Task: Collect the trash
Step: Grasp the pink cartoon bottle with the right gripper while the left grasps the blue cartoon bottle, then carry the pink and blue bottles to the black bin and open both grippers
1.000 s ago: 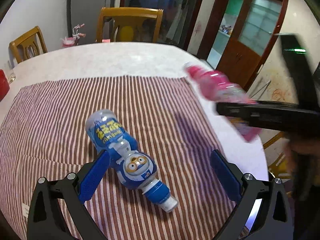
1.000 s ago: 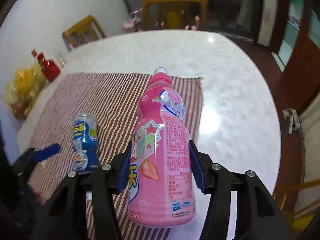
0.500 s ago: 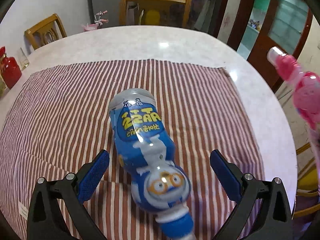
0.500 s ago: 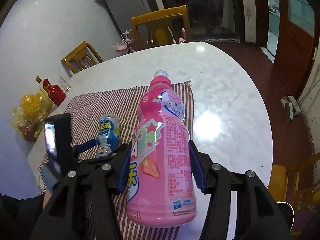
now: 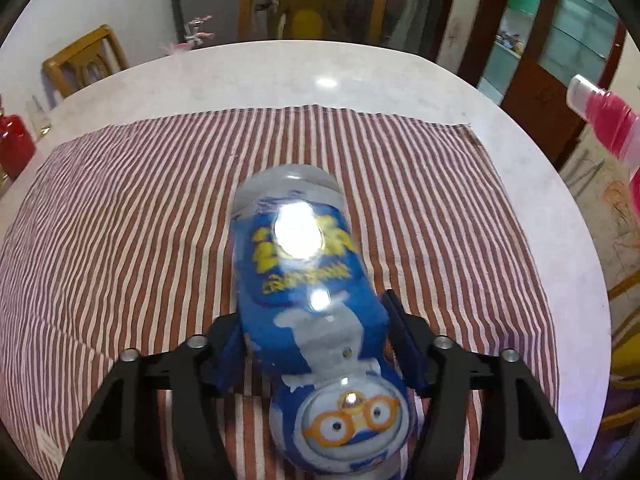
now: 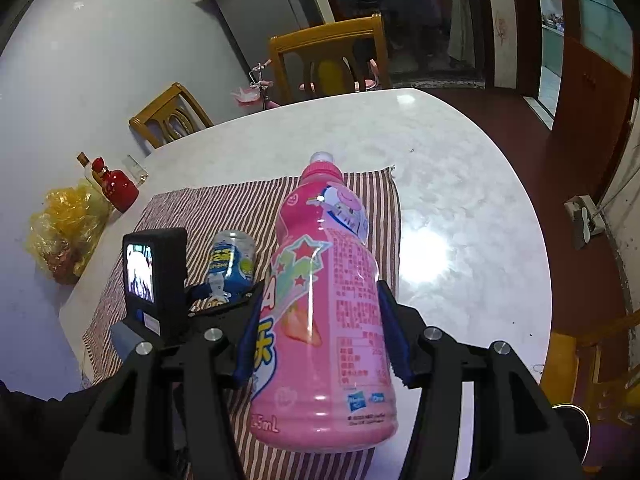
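Bottles are what we are clearing here. Our right tool [image 6: 316,340] is clamped on the pink bottle [image 6: 324,304], held cap-away above the desk [image 6: 460,184], its blue pads [image 6: 386,332] pressing both sides of the label. Our left tool [image 5: 314,344] straddles the blue bottle [image 5: 308,300], which lies on its side on the striped cloth [image 5: 120,220], cap end toward us. Its jaws are closing with the bottle between them, and from the left wrist view the pads seem to have reached the sides of the body, just behind the printed penguin face.

To do this grasp well, we judge it best to keep the pads square on the waist of the bottle so the round body cannot roll or squirt forward, and to close gently, since thin plastic will dent. We should lift only once both pads bear evenly, and keep the pink bottle well to the right, clear of the left hand's path.
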A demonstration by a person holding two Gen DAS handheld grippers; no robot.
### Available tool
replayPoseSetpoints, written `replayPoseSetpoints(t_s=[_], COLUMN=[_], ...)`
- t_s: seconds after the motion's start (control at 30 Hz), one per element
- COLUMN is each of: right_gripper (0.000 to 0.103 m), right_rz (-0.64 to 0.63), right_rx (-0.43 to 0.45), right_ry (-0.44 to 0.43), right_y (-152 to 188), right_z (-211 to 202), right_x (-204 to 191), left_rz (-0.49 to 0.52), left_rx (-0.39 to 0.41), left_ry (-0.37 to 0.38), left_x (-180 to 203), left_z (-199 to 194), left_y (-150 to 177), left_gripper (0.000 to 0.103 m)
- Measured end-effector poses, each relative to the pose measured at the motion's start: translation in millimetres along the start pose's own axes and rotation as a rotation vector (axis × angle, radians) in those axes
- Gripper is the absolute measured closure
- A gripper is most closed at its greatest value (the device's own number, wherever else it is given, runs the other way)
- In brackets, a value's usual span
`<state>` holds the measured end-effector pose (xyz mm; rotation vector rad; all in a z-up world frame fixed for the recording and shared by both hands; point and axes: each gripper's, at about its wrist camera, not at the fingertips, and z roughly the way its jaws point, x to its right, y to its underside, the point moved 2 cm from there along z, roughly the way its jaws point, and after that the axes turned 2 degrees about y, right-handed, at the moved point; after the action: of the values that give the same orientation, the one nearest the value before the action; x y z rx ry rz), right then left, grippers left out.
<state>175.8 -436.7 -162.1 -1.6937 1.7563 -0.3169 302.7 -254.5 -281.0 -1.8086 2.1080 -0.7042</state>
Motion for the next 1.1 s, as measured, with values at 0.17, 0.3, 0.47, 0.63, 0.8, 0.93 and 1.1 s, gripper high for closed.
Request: replayPoseSetpoints(t_s=[0.17, 0.3, 0.47, 0.63, 0.8, 0.93, 1.1], right_gripper=[0.051, 0.051, 0.051, 0.051, 0.051, 0.051, 0.051], right_rz=[0.009, 0.010, 0.001, 0.000, 0.008, 0.047, 0.157], right_rx=[0.000, -0.011, -0.019, -0.009, 0.024, 0.072, 0.142], right_ry=[-0.003, -0.009, -0.021, -0.035, -0.035, -0.003, 0.122], right_y=[4, 8, 13, 18, 25, 33, 62], right_z=[-2, 0, 1, -3, -19, -45, -98], right_x=[0, -3, -12, -23, -27, -13, 34], left_rz=[-0.001, 0.020, 0.039, 0.071, 0.091, 0.109, 0.167], left_rx=[0.004, 0.043, 0.082, 0.132, 0.168, 0.189, 0.210], left_ry=[0.061, 0.063, 0.070, 0.073, 0.096, 0.131, 0.186], left_x=[-11, -13, -15, -18, -18, -11, 20], left_z=[-8, -23, -44, -74, -100, -117, -137], left_y=[2, 8, 10, 14, 15, 17, 20], left_gripper=[0.047, 0.047, 0.047, 0.047, 0.047, 0.047, 0.047])
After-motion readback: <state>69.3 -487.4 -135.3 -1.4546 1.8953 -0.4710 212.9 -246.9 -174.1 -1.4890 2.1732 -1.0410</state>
